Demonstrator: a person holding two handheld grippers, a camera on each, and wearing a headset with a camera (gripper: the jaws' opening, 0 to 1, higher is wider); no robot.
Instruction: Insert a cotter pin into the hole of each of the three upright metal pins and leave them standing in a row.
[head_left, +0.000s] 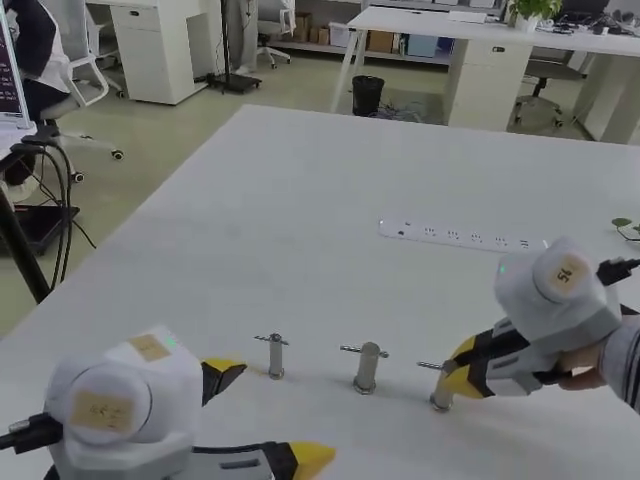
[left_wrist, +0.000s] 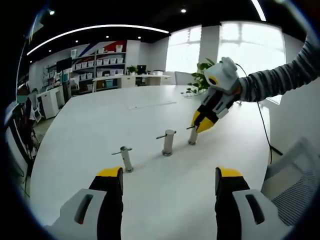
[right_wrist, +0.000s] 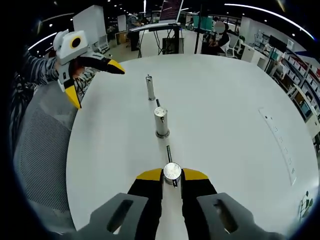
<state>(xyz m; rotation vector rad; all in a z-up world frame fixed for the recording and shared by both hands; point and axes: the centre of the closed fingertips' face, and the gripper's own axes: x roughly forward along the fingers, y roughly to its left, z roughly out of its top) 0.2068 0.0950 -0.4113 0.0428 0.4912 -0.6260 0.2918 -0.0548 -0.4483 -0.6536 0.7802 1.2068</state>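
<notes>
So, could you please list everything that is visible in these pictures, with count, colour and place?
Upright silver metal pins: three, silver, in a row on the table.
Thin metal cotter pins: three, silver, one through each pin's top.
Long white power strip: one, white, behind the row.
Large white table: one, white, under everything.
Black waste bin: one, black, floor beyond the table.
Left gripper: one, grey and yellow, jaws open, at the row's left end.
Right gripper: one, grey and yellow, jaws closed on the rightmost pin.
</notes>
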